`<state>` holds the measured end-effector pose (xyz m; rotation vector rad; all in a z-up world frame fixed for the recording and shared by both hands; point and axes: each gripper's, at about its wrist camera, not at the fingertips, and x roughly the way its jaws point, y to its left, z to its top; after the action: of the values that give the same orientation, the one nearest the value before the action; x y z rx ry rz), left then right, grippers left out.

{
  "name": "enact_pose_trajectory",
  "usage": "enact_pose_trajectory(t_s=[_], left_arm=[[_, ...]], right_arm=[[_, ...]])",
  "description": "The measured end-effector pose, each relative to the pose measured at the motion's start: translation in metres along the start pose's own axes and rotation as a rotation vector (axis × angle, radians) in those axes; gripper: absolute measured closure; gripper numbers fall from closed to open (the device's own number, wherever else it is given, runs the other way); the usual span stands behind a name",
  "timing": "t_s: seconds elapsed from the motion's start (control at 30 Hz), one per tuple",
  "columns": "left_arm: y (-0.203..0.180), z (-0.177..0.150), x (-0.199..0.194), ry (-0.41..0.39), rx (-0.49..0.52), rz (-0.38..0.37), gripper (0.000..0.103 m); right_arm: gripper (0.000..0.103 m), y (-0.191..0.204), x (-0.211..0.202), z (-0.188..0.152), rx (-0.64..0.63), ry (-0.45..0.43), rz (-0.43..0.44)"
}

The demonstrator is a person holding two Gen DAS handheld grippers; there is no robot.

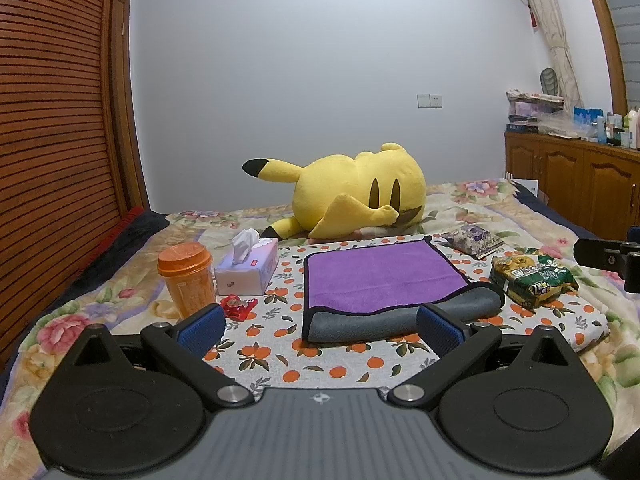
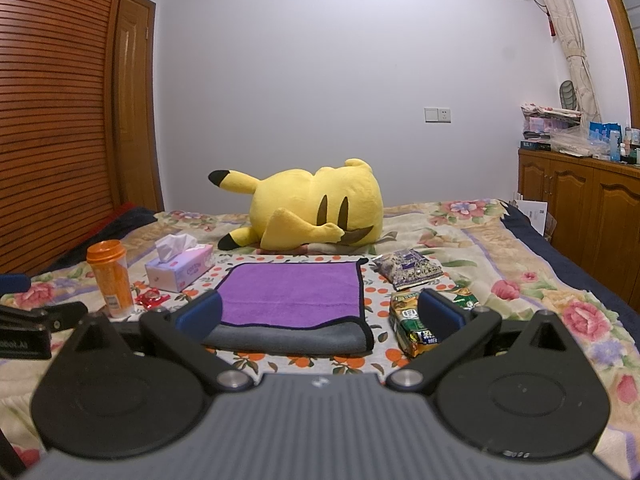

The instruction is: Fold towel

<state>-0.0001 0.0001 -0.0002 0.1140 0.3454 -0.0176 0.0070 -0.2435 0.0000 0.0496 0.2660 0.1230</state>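
On the far left stands an orange lidded cup (image 1: 187, 278), upright on the floral bedspread (image 1: 472, 208). Just right of it sits a tissue box (image 1: 248, 270) with a white tissue sticking up, and a small red wrapper (image 1: 238, 306) lies in front of the box on the orange-print cloth (image 1: 320, 360).

The left gripper (image 1: 320, 326) hangs low over that cloth with its blue-padded fingers (image 1: 200, 330) spread wide and nothing between them.

The towel (image 1: 376, 276) lies flat in the middle of the orange-print cloth, purple side up, with its near edge turned over so a grey band (image 1: 400, 318) faces the camera (black piping runs round the border). Behind it a yellow Pikachu plush (image 1: 360, 196) lies on its side against the wall end of the bed.

The right gripper (image 2: 320, 318) hovers near the towel's right front corner, its fingers (image 2: 442, 316) likewise parted and empty; the towel (image 2: 292, 288) shows between them untouched.

Right of the towel lie a purple patterned packet (image 2: 410, 270) farther back and a green noodle packet (image 2: 416, 324) nearer. A wooden cabinet (image 2: 580, 208) with cluttered boxes and bottles stands at far right.
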Motion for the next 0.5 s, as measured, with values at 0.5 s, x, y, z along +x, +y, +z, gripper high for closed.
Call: enact_pose_trajectory(t_s=[0.5], left_arm=[[-0.001, 0.001, 0.012, 0.062, 0.021, -0.006, 0.0]], right_arm=[[0.0, 0.009, 0.016, 0.0, -0.004, 0.065, -0.005]])
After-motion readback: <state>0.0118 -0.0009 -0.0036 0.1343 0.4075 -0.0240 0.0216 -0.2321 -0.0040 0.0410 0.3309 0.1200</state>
